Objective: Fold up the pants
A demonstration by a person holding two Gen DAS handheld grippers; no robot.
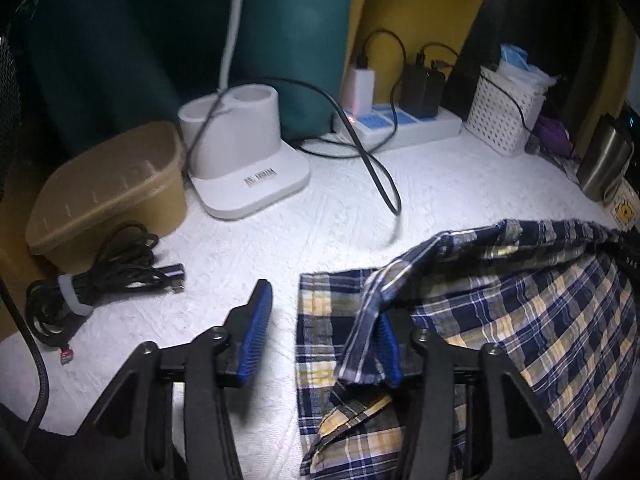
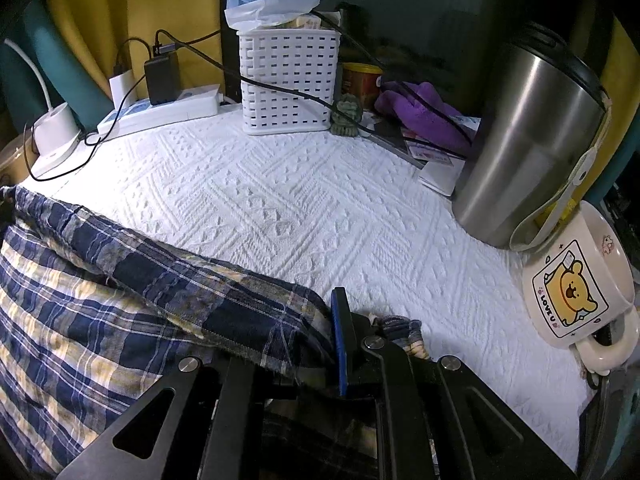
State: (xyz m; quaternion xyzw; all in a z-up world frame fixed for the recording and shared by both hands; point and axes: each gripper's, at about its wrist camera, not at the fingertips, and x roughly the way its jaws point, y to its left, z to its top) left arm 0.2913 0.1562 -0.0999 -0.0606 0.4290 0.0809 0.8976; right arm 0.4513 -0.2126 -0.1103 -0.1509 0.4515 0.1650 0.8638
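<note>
We see a white textured cloth [image 2: 304,208] covering the table. At the back a white perforated basket [image 2: 289,80] holds plastic bags, beside a power strip [image 1: 404,126] with chargers plugged in. A white stand [image 1: 244,160] sits next to a brown tub [image 1: 112,184], with a bundled black cable [image 1: 100,276] in front. On the right a steel tumbler [image 2: 528,140] stands just behind a bear mug [image 2: 580,280], near a purple cloth [image 2: 420,108]

Both your wrist cameras look steeply down along the gripper fingers, close over the bench [image 1: 340,208]; each shows the white basket [image 2: 288,80] beyond.
</note>
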